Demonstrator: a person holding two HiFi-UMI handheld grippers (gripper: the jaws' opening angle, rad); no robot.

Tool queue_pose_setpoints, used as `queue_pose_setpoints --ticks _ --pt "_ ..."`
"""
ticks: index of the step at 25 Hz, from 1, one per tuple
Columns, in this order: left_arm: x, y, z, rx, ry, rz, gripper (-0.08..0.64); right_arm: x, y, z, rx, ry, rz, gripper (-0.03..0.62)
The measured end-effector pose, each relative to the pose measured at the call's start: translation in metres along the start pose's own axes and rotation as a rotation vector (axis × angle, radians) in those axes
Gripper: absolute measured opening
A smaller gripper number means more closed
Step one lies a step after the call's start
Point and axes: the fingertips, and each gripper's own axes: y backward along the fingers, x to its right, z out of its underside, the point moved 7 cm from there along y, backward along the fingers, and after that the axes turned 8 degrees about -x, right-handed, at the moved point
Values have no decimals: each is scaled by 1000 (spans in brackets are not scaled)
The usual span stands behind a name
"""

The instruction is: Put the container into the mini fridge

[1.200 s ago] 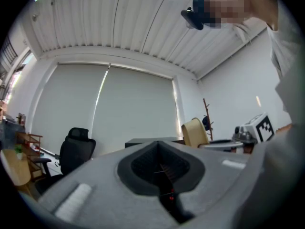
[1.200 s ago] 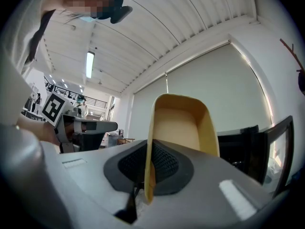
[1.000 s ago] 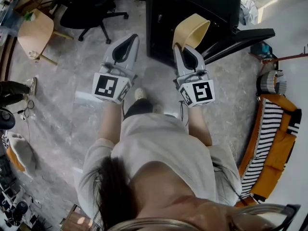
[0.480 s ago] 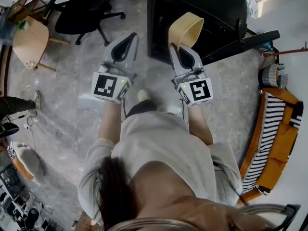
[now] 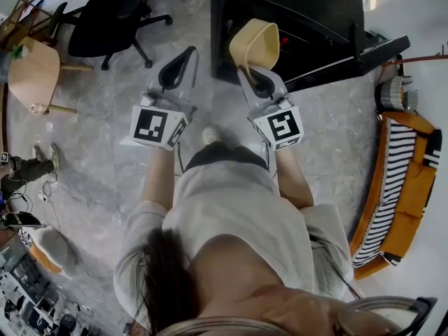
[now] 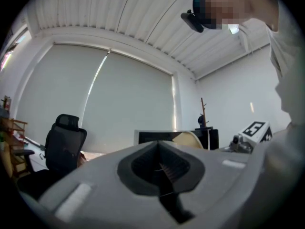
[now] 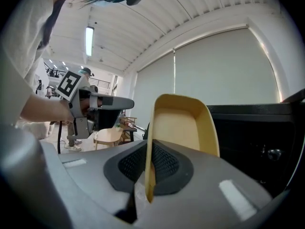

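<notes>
Your right gripper (image 5: pixel 248 72) is clamped on one wall of the container (image 5: pixel 255 42), which is held at the fridge's (image 5: pixel 308 2) open front. The inside is dark and no shelves are readable, the fridge top is cut off by the frame, and I can't tell if the far rim has crossed the front edge. Your left gripper (image 5: pixel 185 53) is pinched closed on nothing, beside the right over bare floor (image 5: pixel 91 159), with the door (image 5: pixel 378 47) swung out right and the chair (image 5: pixel 105 19) well off left.
</notes>
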Motion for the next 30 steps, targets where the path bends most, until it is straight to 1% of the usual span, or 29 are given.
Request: queue_pose_setpoints --ticks 6,17,30 --pt "-3 -9 12 -24 15 13 2 6 -17 24 -120 31 -35 9" --pt "-3 -27 32 -58 30 1 2 34 -48 79 -325 149 -95 9" --pt "-5 -39 64 -91 50 -22 2 66 -84 138 -501 247 -123 9"
